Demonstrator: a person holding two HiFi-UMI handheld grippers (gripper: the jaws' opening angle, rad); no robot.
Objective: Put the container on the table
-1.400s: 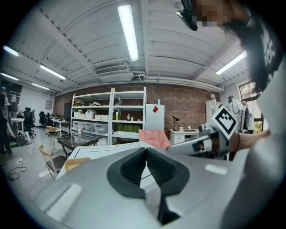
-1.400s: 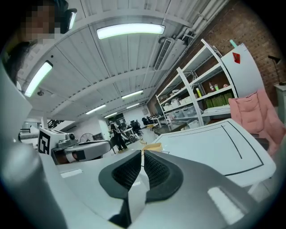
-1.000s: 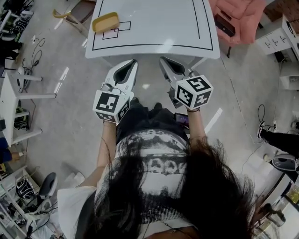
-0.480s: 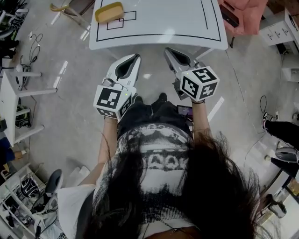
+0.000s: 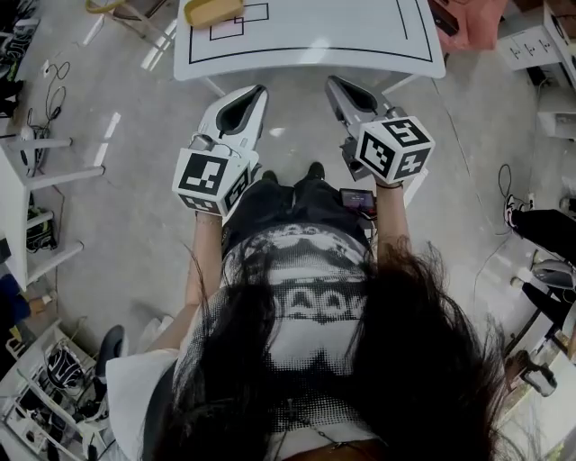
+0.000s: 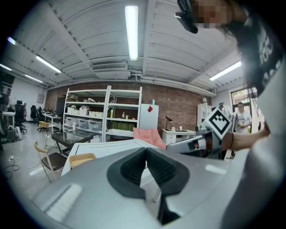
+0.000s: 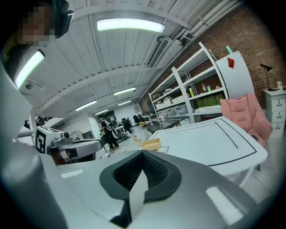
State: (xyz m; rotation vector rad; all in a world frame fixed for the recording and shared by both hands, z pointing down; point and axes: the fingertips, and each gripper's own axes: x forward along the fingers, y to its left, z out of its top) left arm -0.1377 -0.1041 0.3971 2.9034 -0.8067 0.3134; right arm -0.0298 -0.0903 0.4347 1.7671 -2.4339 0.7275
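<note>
Left tool [image 5: 259,90]: clenched, pads meeting at the tip, nothing between them. Right tool [image 5: 335,83]: likewise clenched and empty. The two are held side by side and apart, pointing to twelve o'clock over bare floor [image 5: 292,126], their tips just short of the near edge of the surface [image 5: 315,36]. The container [image 5: 213,11], shallow and yellow, lies on that surface at its far left corner, about eleven o'clock from the left tool. It sits against the marked rectangles [image 5: 252,13] and is partly cut off by the frame. Judgement: the container already lies where the task wants it. With both tools empty, the scene fits either a container set down and left, or one waiting to be fetched; the views do not settle which, so no next move is prescribed. Clearance: the middle of the surface inside its black border line is bare and offers ample room. The container sits close to the left edge with little margin. A pink cloth [image 5: 468,27] lies past the right corner at one o'clock, and a white desk [image 5: 18,194] stands well apart at nine o'clock.
</note>
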